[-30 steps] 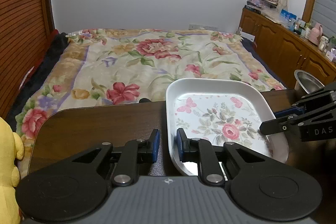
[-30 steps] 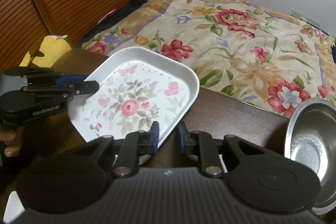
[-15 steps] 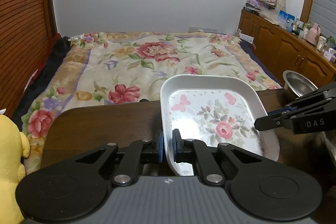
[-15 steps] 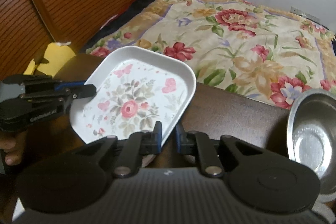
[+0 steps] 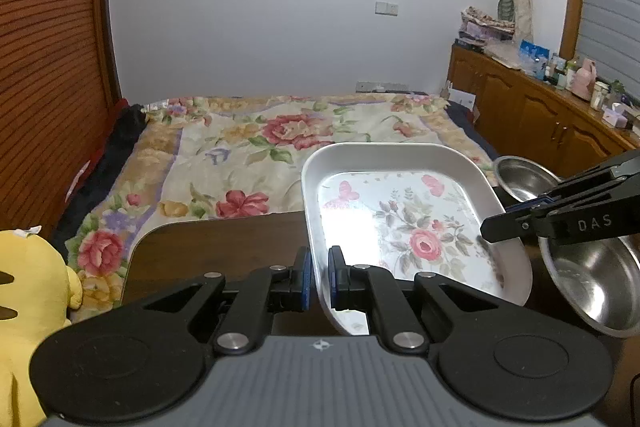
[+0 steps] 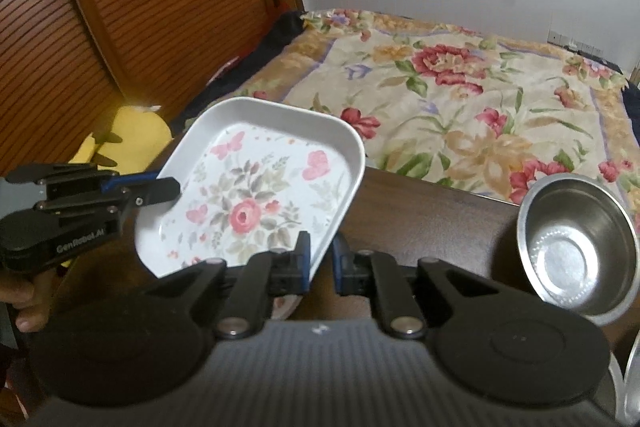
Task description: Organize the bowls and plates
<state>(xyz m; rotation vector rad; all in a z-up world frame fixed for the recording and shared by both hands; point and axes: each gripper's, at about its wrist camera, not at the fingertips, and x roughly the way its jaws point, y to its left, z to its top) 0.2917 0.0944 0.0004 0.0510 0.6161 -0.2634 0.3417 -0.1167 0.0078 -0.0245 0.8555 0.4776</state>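
I've got both grippers clamped on the floral tray [image 5: 400, 223]: left gripper [image 5: 318, 277] on its rim at 6 o'clock, right gripper [image 6: 320, 263] opposite, tray off the table [image 5: 224, 247]. Looks stiff, light, glossy, so prob slippery; rim grips seem best.

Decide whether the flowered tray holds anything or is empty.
Empty: the tray shows only its printed flowers and butterflies; the left gripper and right gripper pinch its rim.

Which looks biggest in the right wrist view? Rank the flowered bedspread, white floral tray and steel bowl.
1. Flowered bedspread
2. White floral tray
3. Steel bowl

The tray sits closer to the camera than the bedspread, which inflates it.
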